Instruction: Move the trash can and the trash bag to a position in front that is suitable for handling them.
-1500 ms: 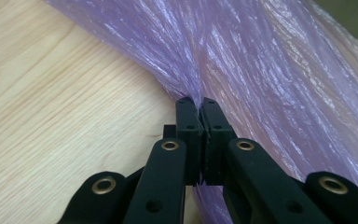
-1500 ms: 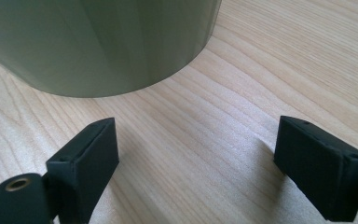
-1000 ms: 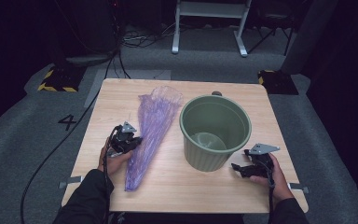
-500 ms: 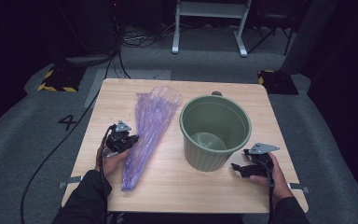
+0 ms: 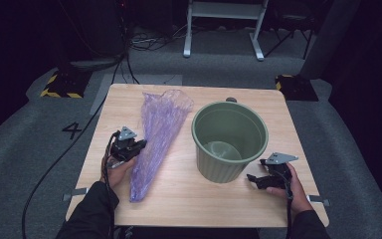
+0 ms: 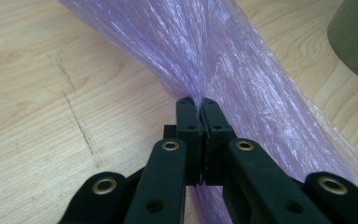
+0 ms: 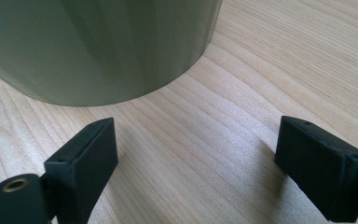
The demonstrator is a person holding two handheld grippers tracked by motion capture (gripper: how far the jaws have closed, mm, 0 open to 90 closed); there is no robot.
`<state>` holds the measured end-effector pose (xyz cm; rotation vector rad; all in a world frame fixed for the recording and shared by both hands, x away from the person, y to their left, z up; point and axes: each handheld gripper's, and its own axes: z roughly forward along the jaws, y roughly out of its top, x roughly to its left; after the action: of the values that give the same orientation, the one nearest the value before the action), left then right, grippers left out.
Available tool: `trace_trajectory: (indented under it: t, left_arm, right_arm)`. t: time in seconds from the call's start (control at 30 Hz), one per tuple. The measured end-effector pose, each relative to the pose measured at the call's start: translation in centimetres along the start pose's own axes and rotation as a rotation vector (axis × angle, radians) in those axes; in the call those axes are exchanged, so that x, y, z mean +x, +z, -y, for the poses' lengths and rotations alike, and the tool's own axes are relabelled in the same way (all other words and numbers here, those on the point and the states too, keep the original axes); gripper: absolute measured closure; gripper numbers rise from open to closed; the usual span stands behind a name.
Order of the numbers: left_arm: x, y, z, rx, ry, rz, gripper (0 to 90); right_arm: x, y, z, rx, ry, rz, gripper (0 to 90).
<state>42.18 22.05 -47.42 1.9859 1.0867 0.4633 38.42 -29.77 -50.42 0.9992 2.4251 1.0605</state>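
A long purple plastic bag [image 5: 156,137] lies flat on the wooden counter [image 5: 219,204], just to the left of an upright green bin [image 5: 229,142], its wider, open end toward the far edge of the counter and its narrow end toward the person. The left gripper [image 5: 138,147] reaches the bag from the side away from the bin, and its jaws are pinched tight on a gathered fold of the thin film [image 6: 200,100], about midway along the bag. That grip on a bunched pleat probably gives a firm hold on slippery plastic, so the bag can be lifted and shaken open, likely to line the bin. The right gripper [image 5: 252,179] rests low on the counter just right of the bin's base, jaws spread wide and holding nothing [image 7: 196,158], seemingly ready to steady the bin or take the bag's other side.
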Motion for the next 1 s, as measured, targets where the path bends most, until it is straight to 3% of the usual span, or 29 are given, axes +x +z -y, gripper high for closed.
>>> trace_trajectory:
  t: [0.47, 0.7, 0.9, 1.0]
  left_arm:
    - [0.1, -1.5, -0.8, -0.082, -0.028, -0.012, 87.9]
    - [0.2, -1.5, -1.0, -0.091, -0.039, -0.013, 87.6]
    - [0.2, -1.5, -0.9, -0.090, -0.042, -0.009, 87.3]
    - [0.4, -1.6, -0.9, -0.093, -0.040, -0.011, 87.2]
  right_arm:
    - [-0.1, -0.2, 0.0, 0.001, -0.011, -0.006, 16.0]
    - [0.3, -0.8, -0.4, -0.056, -0.036, -0.049, 16.6]
    - [1.7, -1.8, -1.9, -0.093, -0.112, -0.065, 18.5]
    - [2.4, -2.0, -2.5, -0.111, -0.137, -0.097, 18.4]
